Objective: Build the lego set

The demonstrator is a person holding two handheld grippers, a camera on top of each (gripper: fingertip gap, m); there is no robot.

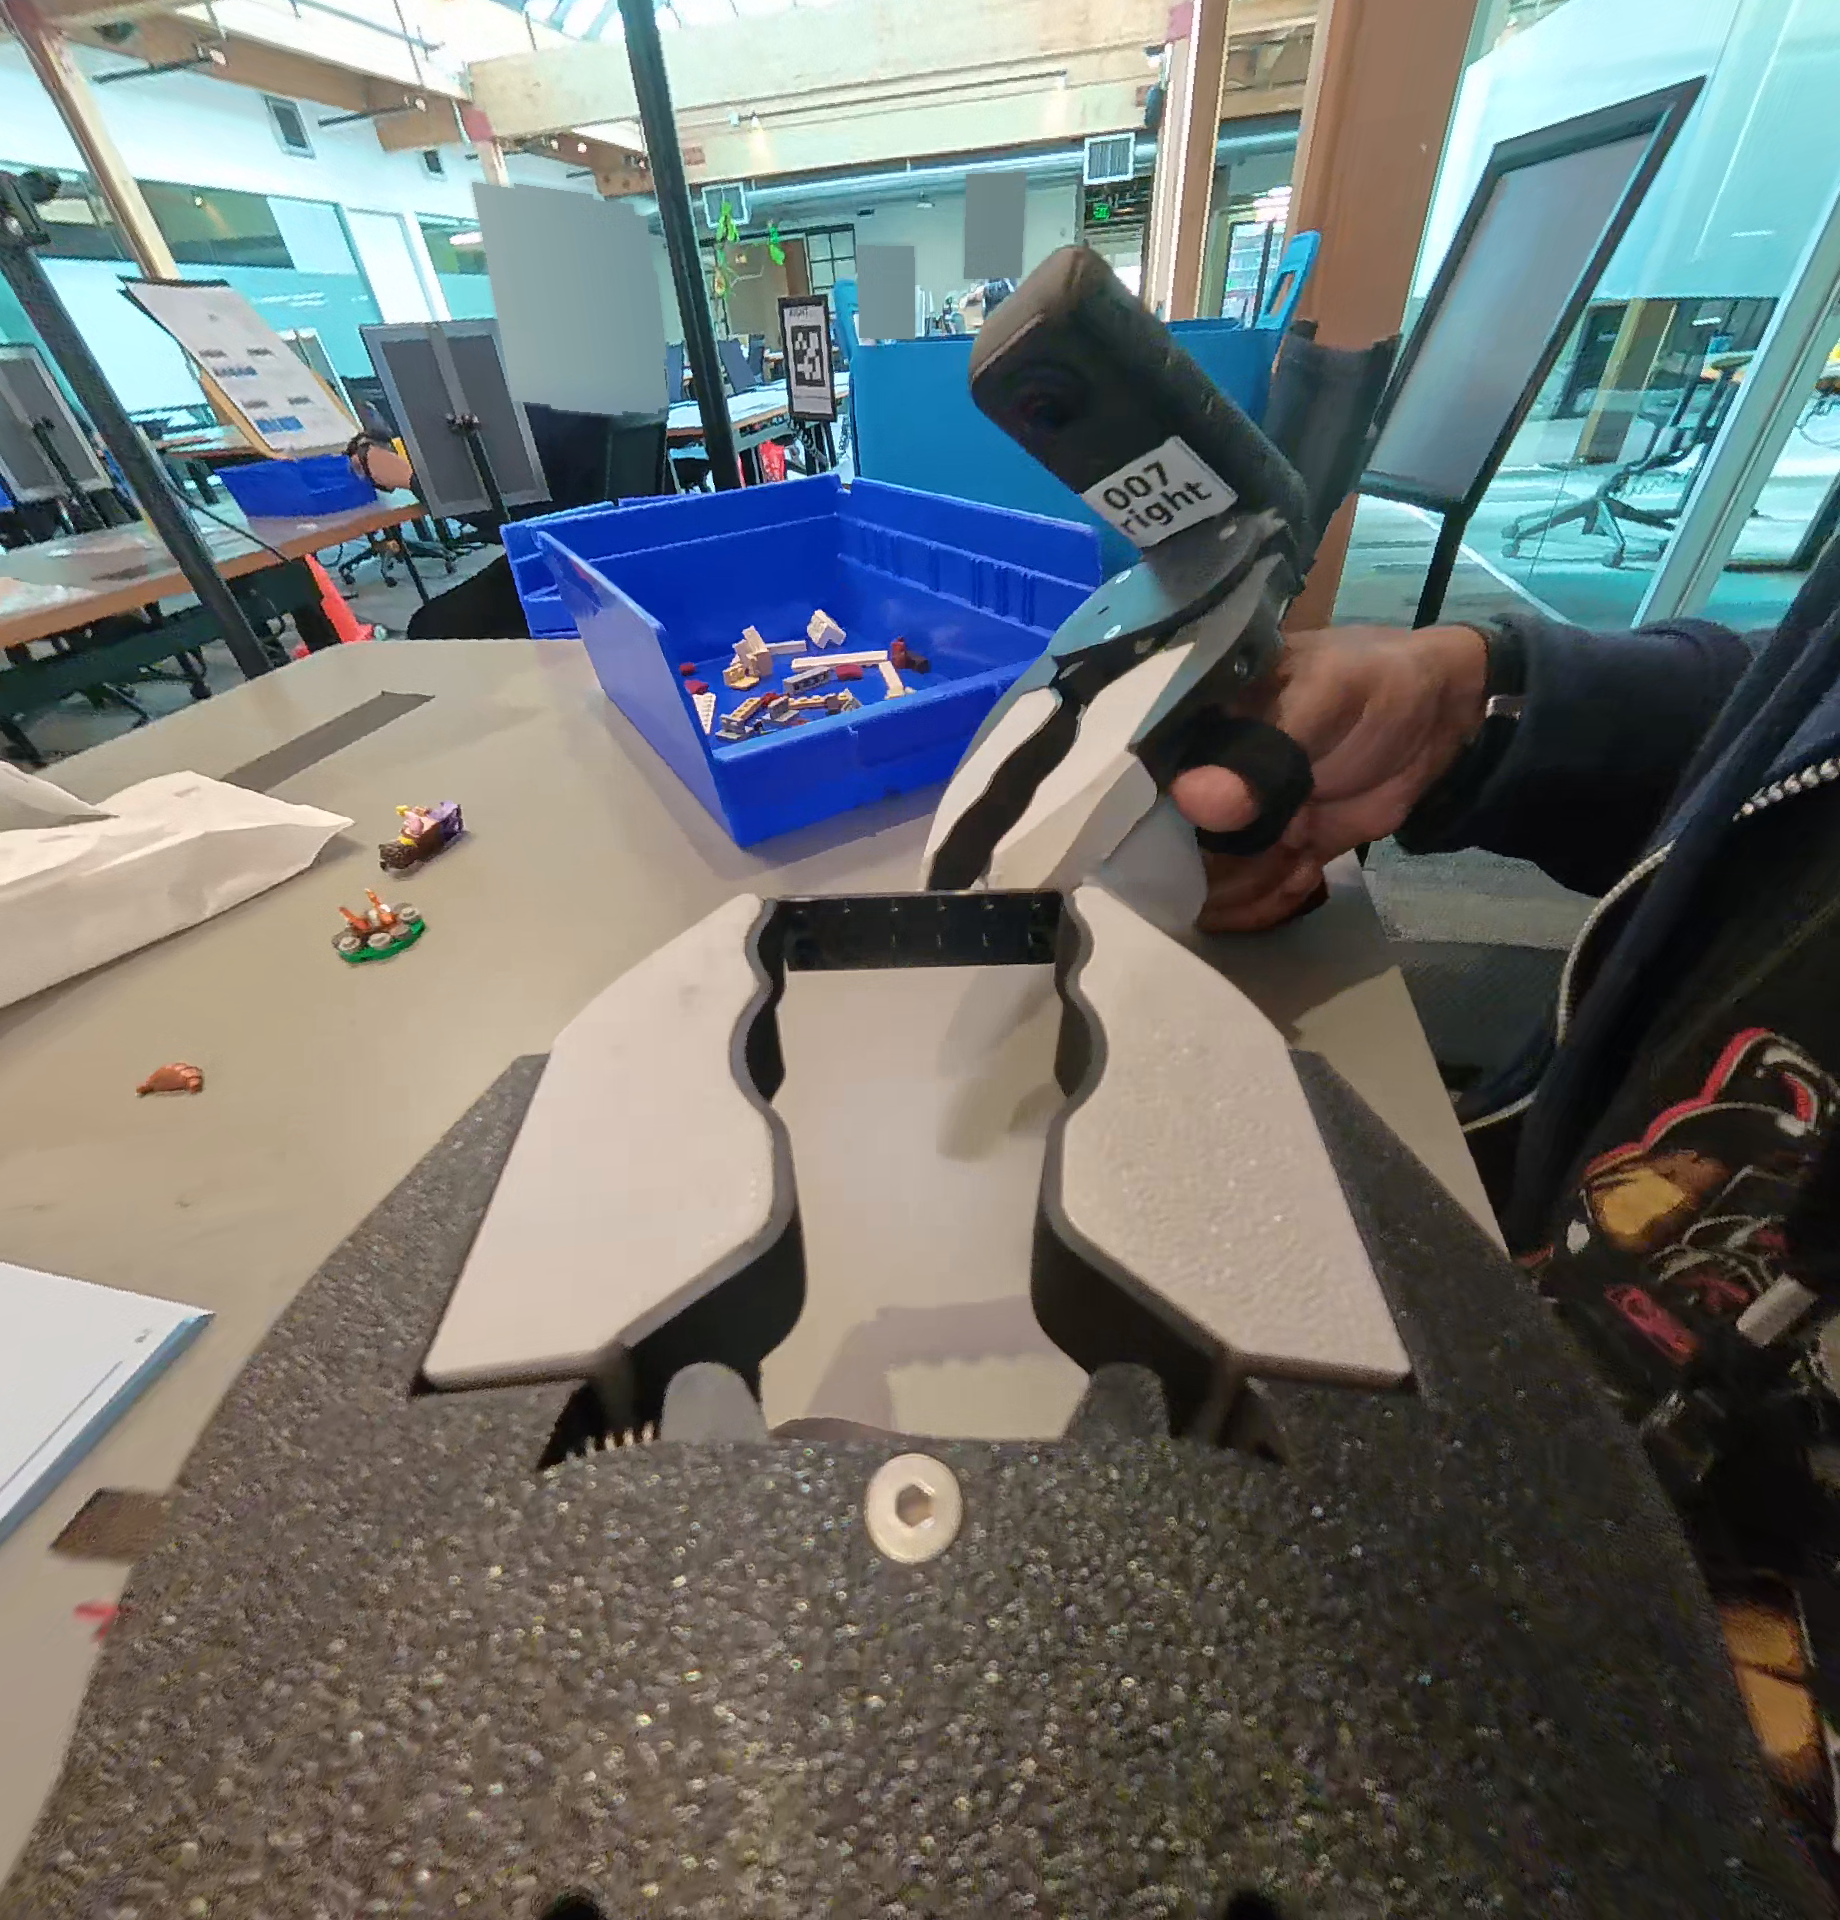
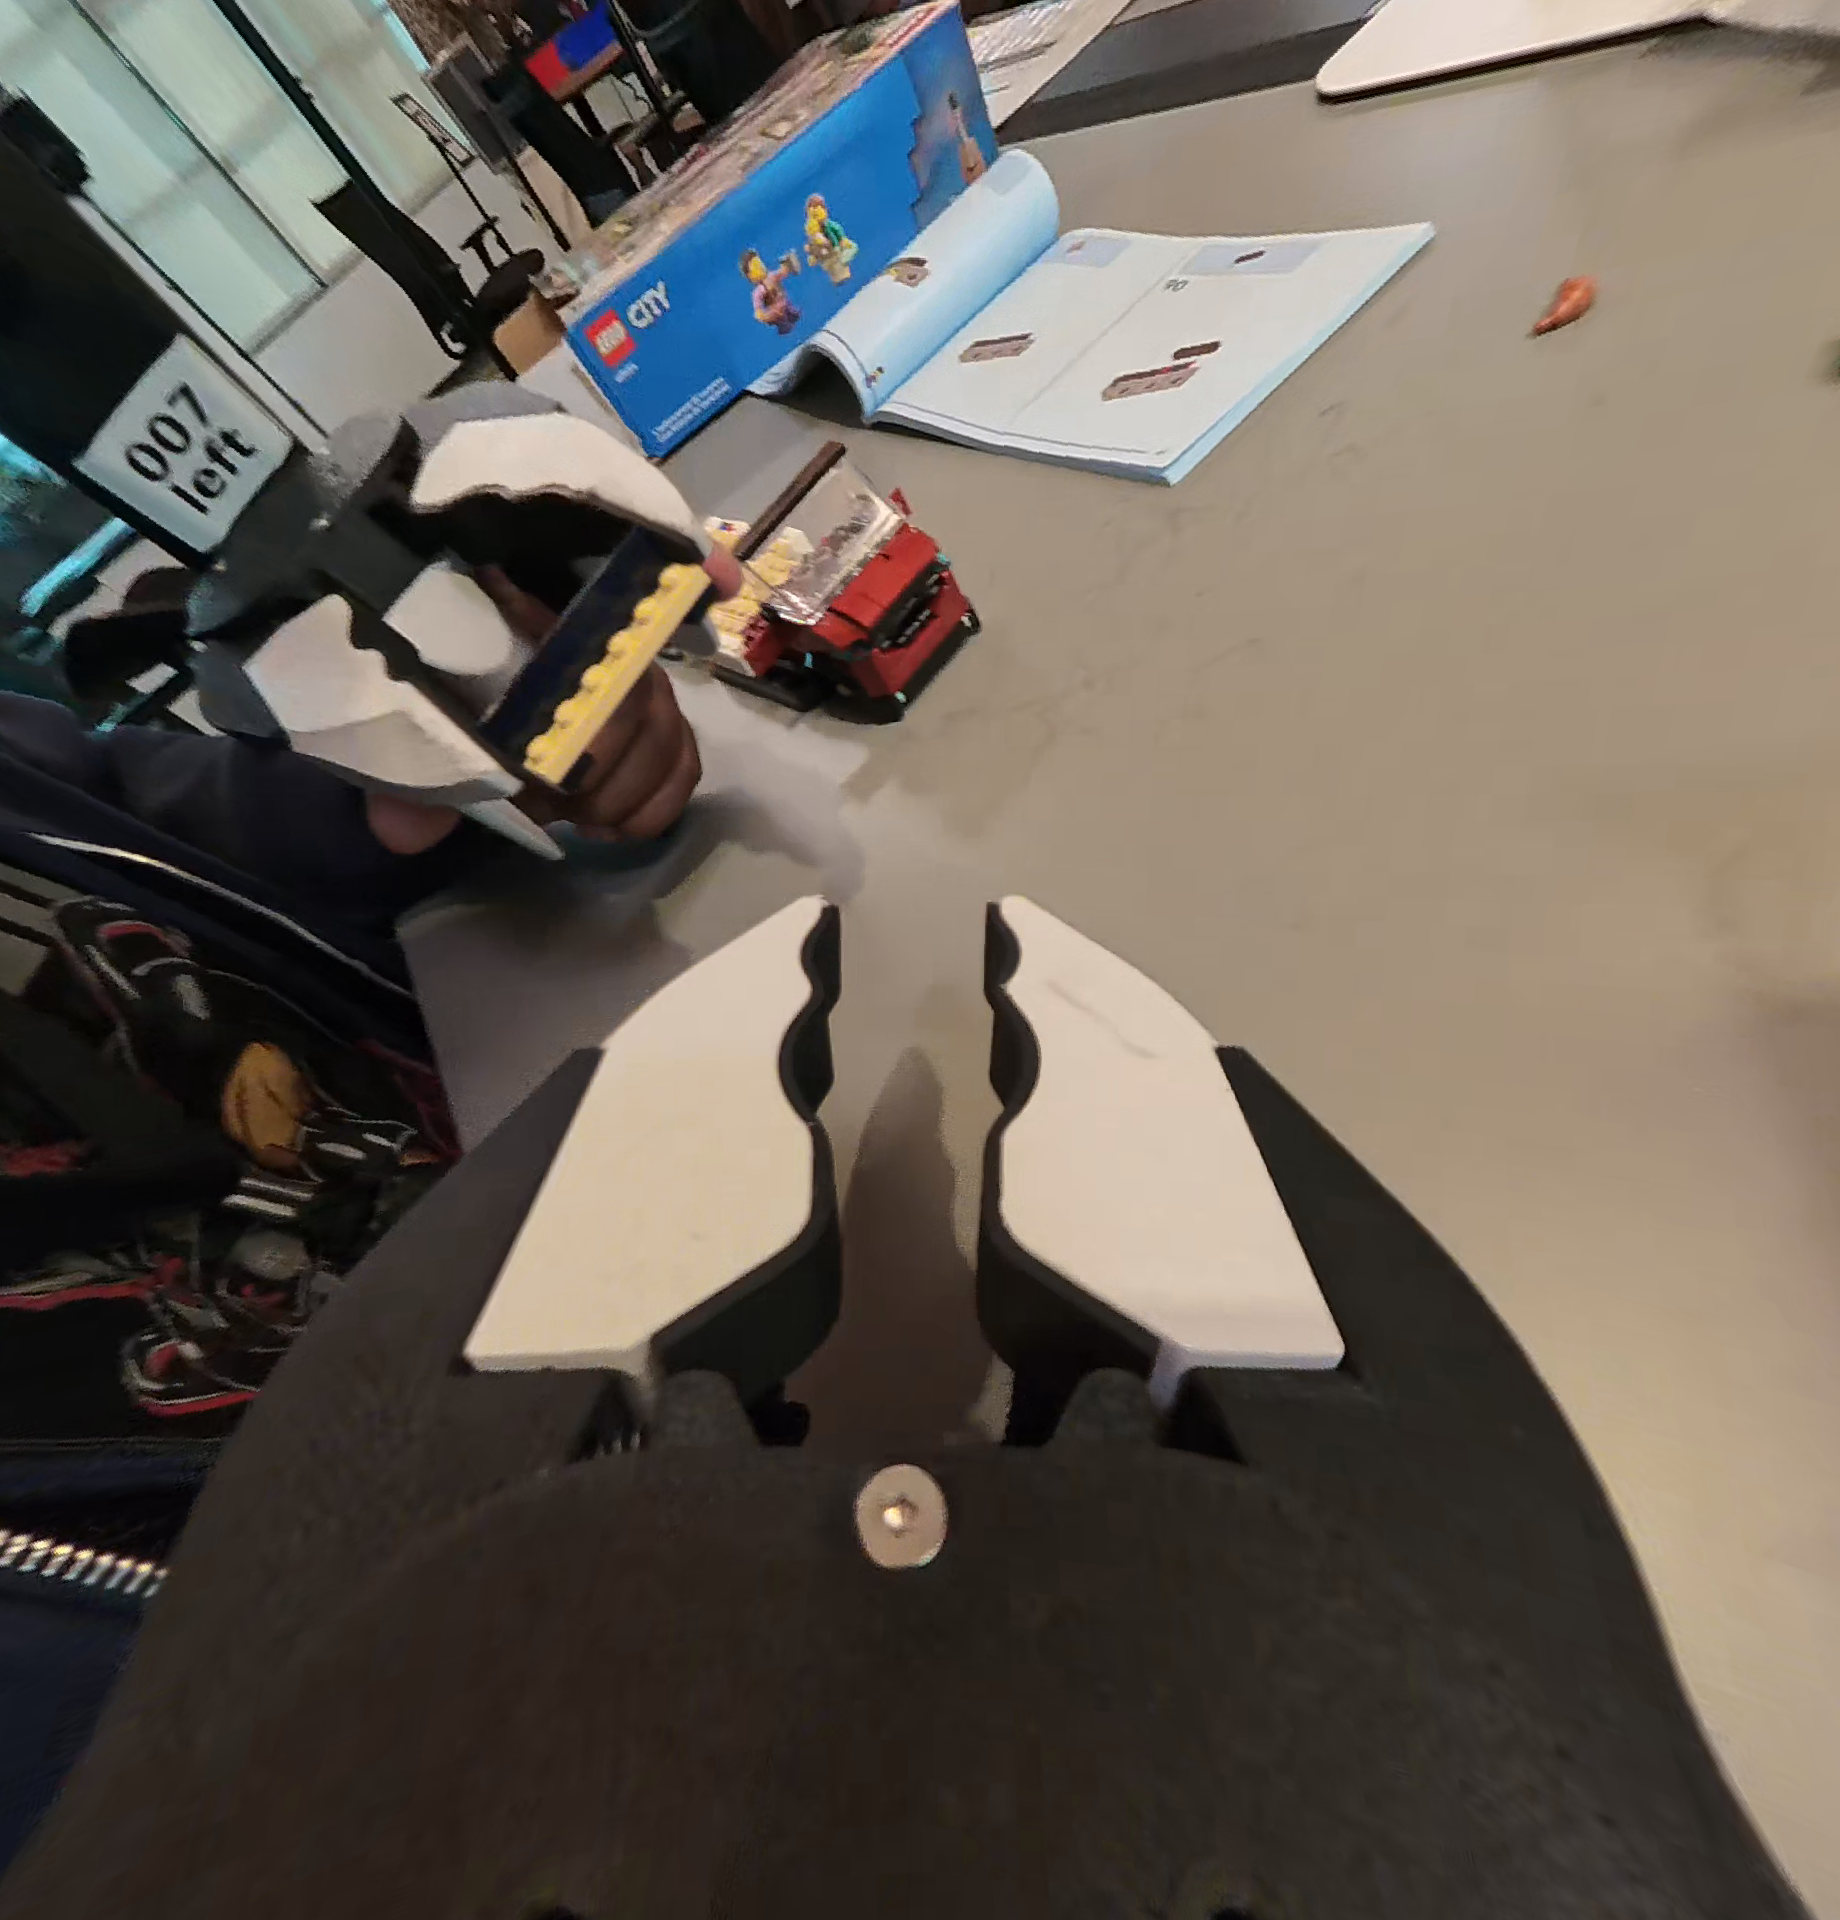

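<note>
My left gripper (image 1: 918,930) has its fingers (image 1: 677,1049) clamped on the two ends of a black studded plate (image 1: 918,932), held flat across the tips above the grey tabletop (image 1: 480,1039). In the right wrist view that plate (image 2: 557,675) carries a yellow strip (image 2: 625,665) along one edge.

My right gripper (image 2: 911,935) has its fingers (image 2: 708,1091) parted, with only bare tabletop showing in the gap between them. Seen from my left side, its tips (image 1: 963,862) point down just behind the plate's far edge; whether they touch it I cannot tell.

Beyond the plate stands a blue bin (image 1: 791,790), open at the top. On its floor lies a loose scatter of small bricks (image 1: 791,675), mostly tan and white, with a few dark red ones. A second blue bin (image 1: 526,582) sits nested right behind it; what it holds is hidden.

To the left on the tabletop are a white paper bag (image 1: 116,873), a small purple build (image 1: 422,831), a small green-based build (image 1: 376,925) and an orange-brown piece (image 1: 173,1081). The right wrist view shows a blue set box (image 2: 781,239), an open instruction booklet (image 2: 1103,343) leaning on it, and a red brick vehicle (image 2: 854,613).
</note>
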